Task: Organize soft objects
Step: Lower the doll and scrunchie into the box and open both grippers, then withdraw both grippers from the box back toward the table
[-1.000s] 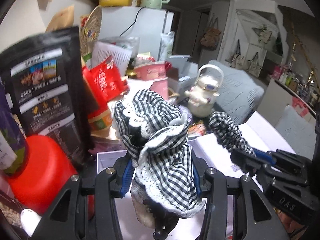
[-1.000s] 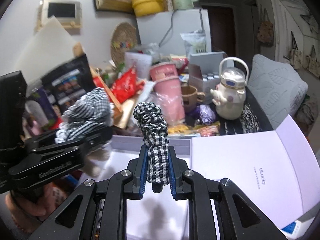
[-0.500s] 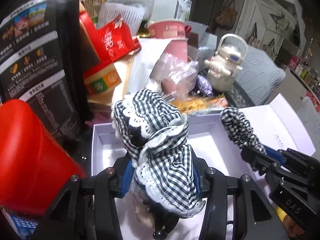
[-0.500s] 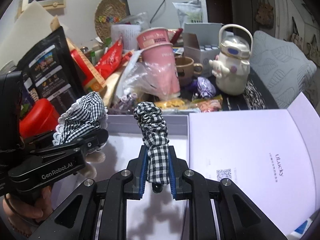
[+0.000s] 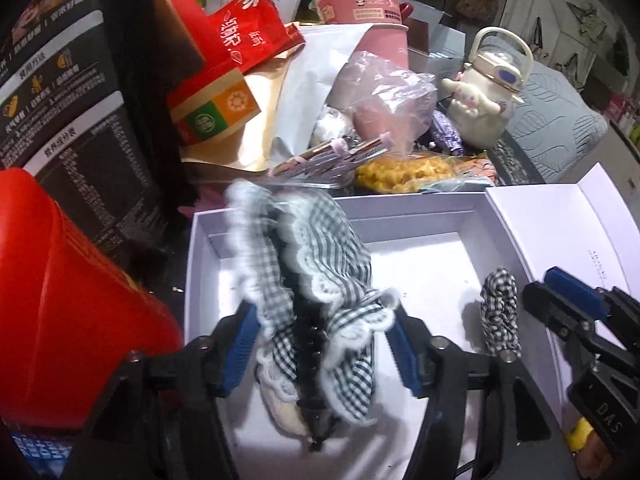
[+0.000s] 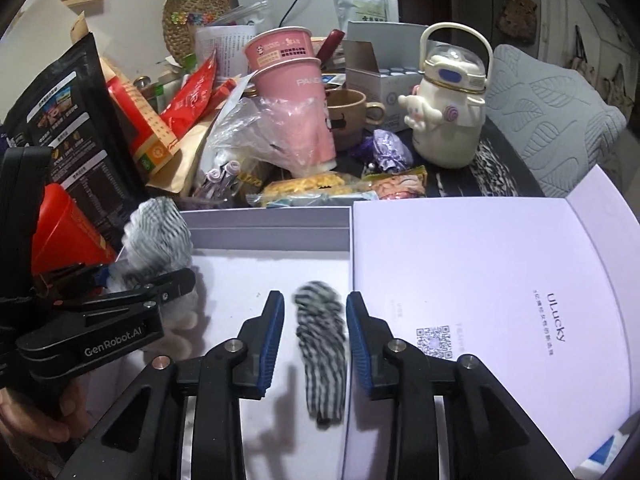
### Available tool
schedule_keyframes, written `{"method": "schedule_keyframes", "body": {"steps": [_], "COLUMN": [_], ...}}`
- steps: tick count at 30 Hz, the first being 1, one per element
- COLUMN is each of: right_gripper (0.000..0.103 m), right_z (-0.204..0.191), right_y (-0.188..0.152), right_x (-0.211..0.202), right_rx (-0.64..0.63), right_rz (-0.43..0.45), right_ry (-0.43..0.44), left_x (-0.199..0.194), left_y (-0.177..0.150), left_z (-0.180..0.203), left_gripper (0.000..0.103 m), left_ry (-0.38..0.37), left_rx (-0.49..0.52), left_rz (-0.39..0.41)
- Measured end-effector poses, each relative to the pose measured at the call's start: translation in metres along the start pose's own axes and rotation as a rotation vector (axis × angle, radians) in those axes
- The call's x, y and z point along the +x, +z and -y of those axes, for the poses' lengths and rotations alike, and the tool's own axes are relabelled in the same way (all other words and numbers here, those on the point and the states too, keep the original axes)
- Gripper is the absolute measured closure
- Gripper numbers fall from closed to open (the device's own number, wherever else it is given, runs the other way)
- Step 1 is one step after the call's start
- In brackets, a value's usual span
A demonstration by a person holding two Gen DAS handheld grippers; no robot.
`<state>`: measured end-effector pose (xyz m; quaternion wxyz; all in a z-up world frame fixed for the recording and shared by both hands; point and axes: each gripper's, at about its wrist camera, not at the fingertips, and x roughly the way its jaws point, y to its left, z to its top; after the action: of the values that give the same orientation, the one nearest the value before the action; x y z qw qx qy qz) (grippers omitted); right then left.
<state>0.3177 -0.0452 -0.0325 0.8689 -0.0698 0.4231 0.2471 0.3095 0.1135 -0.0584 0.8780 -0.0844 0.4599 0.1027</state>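
Both grippers opening over white box [image 6: 264, 220]: left gripper [image 5: 320, 344] w/ frilly gingham piece [image 5: 320, 280] loose betw. pads, right gripper [image 6: 315, 334] clear of blurred gingham scrunchie [image 6: 320, 340].

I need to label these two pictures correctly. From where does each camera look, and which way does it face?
Left wrist: on the left gripper, facing down into the white box; its opening jaws flank the lace-trimmed gingham piece.
Right wrist: on the right gripper, facing down; opening jaws beside the gingham scrunchie.
Shared: box, both fabrics, each other's gripper.
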Motion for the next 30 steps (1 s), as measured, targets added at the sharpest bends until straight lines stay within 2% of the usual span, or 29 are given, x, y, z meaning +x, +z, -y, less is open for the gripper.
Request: {"method": "schedule_keyframes", "body": {"steps": [7, 15, 18, 30], "right_gripper": [0.071, 0.071, 0.071, 0.071], "right_z": [-0.001, -0.009, -0.013, -0.022], "right_y": [0.002, 0.005, 0.006, -0.004], "right_x": [-0.012, -0.033, -0.046, -0.116], "right_rx": [-0.005, -0.018, -0.028, -0.04], "right_rz": [0.025, 0.057, 0.077, 0.17], "right_ry": [-0.016, -0.002, -0.006, -0.026], "left_x": [-0.023, -0.063, -0.078, -0.146], "left_y": [0.002, -0.005, -0.008, -0.02], "left_z": [-0.003, 0.001, 0.002, 0.01], "left_gripper": [0.04, 0.04, 0.04, 0.039], "left_ry": [0.007, -0.03, -0.056, -0.061], "left_rx": [0.002, 0.024, 0.037, 0.069], "left_rz": [0.053, 0.14, 0.173, 0.286]}}
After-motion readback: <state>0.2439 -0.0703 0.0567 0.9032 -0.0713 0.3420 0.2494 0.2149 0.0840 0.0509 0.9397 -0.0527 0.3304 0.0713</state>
